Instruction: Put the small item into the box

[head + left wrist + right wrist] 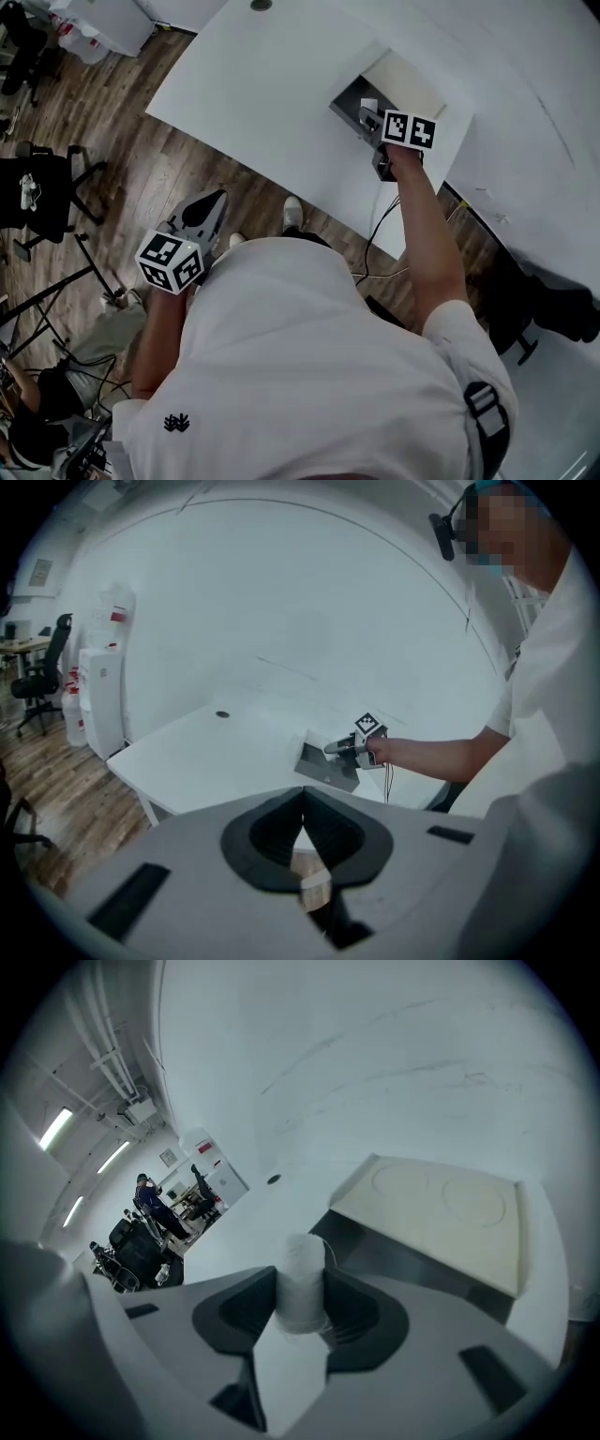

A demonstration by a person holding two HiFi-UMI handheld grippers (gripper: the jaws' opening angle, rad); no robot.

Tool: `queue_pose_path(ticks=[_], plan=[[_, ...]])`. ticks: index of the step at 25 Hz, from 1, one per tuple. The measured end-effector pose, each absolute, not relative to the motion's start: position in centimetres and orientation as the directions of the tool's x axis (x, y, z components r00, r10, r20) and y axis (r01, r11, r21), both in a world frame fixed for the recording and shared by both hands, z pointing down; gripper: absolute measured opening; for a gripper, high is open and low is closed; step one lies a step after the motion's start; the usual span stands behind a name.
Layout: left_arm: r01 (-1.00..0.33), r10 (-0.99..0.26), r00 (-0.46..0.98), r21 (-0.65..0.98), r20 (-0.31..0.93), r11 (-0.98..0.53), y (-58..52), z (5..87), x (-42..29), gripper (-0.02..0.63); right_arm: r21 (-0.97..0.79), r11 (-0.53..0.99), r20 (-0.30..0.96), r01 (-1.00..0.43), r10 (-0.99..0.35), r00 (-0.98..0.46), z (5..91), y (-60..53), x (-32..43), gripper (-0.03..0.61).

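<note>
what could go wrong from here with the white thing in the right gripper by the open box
1. The right gripper holds the small white roll near the box rim rather than clearly over its hollow. Released now, it might land on the table or bounce off the rim.
2. The roll stands up out of the jaws, so it may tip as they open.
3. The left gripper hangs off the table, shut and empty, so nothing steadies the box if it gets bumped.

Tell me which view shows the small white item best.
Right gripper view: the small white item sits centre frame, clamped between the jaws. Head view shows only a white speck; left gripper view is too distant to make it out.
</note>
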State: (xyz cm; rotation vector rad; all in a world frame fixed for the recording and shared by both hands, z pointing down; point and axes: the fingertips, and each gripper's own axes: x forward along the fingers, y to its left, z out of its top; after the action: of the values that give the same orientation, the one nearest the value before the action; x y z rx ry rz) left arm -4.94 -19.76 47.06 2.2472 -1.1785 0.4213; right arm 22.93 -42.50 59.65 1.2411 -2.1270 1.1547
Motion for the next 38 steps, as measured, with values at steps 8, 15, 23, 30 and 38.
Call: queue_pose_path(ticks=[8,15,23,30,38], plan=[[-0.881,-0.692,0.472,0.325,0.546,-0.345,-19.4,47.6,-6.4,0.009,-0.448,0.238,0.755,-0.862,-0.415,-0.508,65.1,-46.5,21.9,0.160],[-0.901,-0.706,0.429,0.323,0.564,-0.290,-19.5,47.7,-7.2,0.009,-0.433,0.233,0.798,-0.871,-0.350,-0.491,67.8,-47.6,20.6,0.161],[-0.911,-0.710,0.405,0.322,0.576,-0.258,-19.6,48.1,-7.7,0.008,-0.458,0.184,0.810,-0.869,-0.316,-0.494,69.1,-47.8,20.3,0.167],[-0.903,-0.702,0.423,0.326,0.572,-0.278,-20.1,48.0,-7.7,0.009,-0.465,0.186,0.805,-0.865,-0.318,-0.501,69.0,-47.8,20.1,0.191],[-0.891,-0.698,0.451,0.324,0.557,-0.317,-19.9,47.6,-8.2,0.009,-0.455,0.183,0.801,-0.871,-0.344,-0.490,67.8,-47.8,20.3,0.222]])
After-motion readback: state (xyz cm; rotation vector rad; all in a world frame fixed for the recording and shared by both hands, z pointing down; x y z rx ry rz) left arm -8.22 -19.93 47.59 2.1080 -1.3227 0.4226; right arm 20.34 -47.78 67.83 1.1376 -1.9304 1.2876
